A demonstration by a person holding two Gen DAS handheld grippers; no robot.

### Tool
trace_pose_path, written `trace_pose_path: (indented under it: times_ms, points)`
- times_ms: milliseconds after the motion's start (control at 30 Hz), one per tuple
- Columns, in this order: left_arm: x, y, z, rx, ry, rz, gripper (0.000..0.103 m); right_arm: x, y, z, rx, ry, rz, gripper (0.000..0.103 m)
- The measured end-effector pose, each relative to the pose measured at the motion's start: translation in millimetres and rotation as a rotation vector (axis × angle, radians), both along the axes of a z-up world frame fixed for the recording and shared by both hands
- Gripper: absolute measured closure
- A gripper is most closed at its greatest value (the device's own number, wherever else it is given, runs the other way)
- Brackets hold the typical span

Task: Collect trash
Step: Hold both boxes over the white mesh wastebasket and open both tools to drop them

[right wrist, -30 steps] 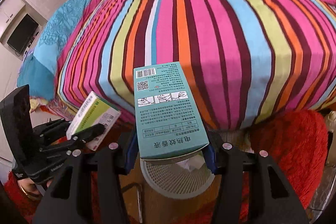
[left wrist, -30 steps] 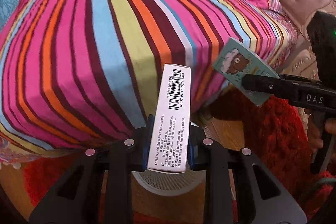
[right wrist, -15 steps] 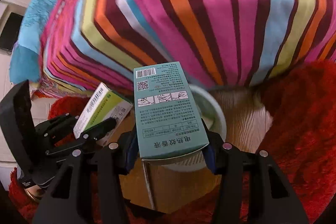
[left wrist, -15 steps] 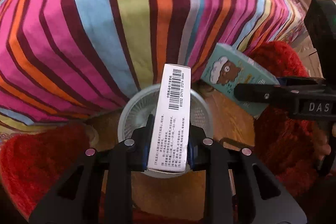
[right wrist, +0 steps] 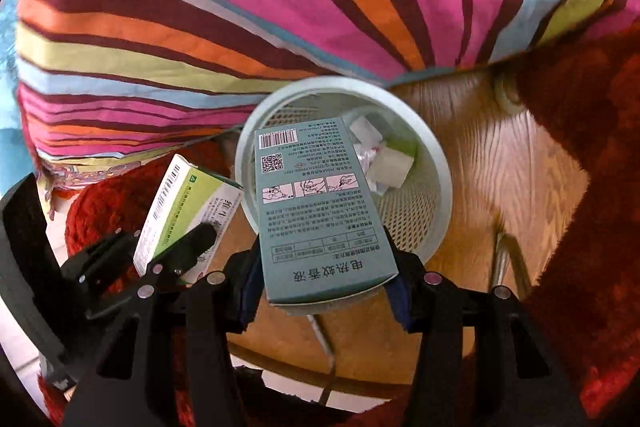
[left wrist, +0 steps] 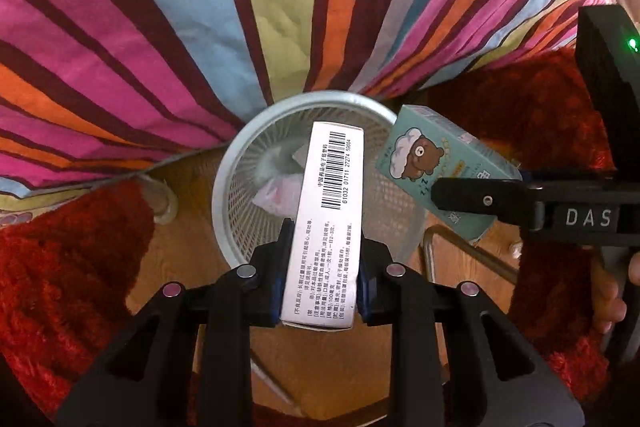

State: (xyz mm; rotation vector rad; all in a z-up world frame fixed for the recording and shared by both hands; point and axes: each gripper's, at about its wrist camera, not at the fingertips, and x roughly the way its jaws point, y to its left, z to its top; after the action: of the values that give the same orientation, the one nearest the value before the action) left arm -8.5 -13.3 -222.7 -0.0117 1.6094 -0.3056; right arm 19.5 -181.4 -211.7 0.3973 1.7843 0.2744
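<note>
Left tool [left wrist: 320, 283] gripping barcoded white box [left wrist: 326, 223], right tool [right wrist: 324, 287] marked DAS

The bin [left wrist: 236, 183] mouth lies open from above, only crumpled scraps [right wrist: 380, 163] low inside it. The bedspread [left wrist: 168, 39] overhangs its far rim, closing that side. The white box [left wrist: 328, 223] and the teal box [right wrist: 316, 211] each hang over the opening, close beside one another, so the grippers crowd the space. A red rug [right wrist: 580, 187] flanks the bin; bare floor [right wrist: 500, 163] lies to its right.
</note>
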Motion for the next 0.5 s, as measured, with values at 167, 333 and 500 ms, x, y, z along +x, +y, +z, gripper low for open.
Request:
trace_pose_path:
  times_ms: [167,333,500]
  points:
    - [2.4,-5.2,-20.2,0.029,0.071,-0.01,0.076,1.3,5.4,-17.5,-0.006,0.061,-0.01,0.054]
    - [3.7,-5.5,-37.0,0.039,0.135,-0.014,0.076,5.6,7.6,-31.0,-0.019,0.106,-0.02,0.054]
    - [4.9,-2.5,-47.5,0.036,0.176,-0.002,0.076,8.4,9.0,-42.0,-0.019,0.141,-0.031,0.054]
